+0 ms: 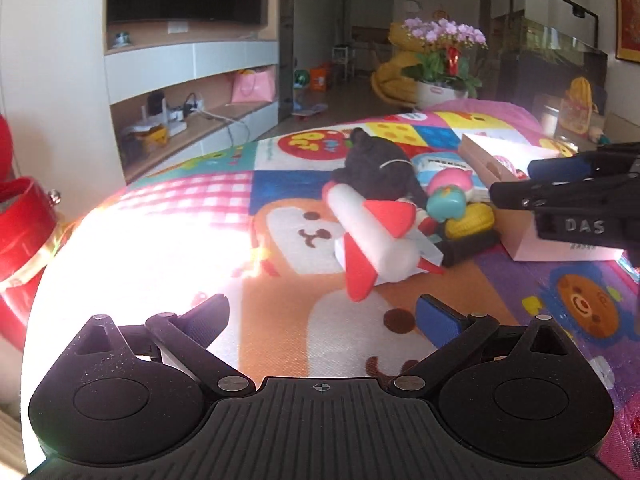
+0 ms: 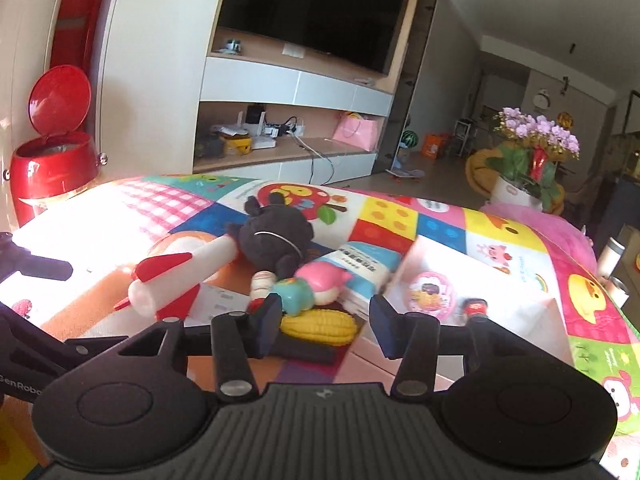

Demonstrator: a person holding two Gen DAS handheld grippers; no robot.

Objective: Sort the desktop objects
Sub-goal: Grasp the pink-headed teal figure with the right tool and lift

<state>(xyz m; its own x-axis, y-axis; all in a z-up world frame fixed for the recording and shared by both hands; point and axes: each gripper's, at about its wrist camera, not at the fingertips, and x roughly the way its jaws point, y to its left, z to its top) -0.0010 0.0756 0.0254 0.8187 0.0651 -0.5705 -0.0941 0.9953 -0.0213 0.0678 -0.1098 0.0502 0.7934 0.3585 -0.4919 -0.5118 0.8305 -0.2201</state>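
Jaws on left gripper (image 1: pixel 322 314) gaping wide, empty; rocket (image 1: pixel 376 236) lying ahead of them. Right gripper (image 2: pixel 324 326) standing half-spread, empty, corn (image 2: pixel 320 326) sitting just beyond. Approaching low, centring each before clamping.

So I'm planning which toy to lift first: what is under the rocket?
The rocket lies tilted over a white box at its finned end. Its nose end meets the black plush. What its body covers underneath cannot be seen.
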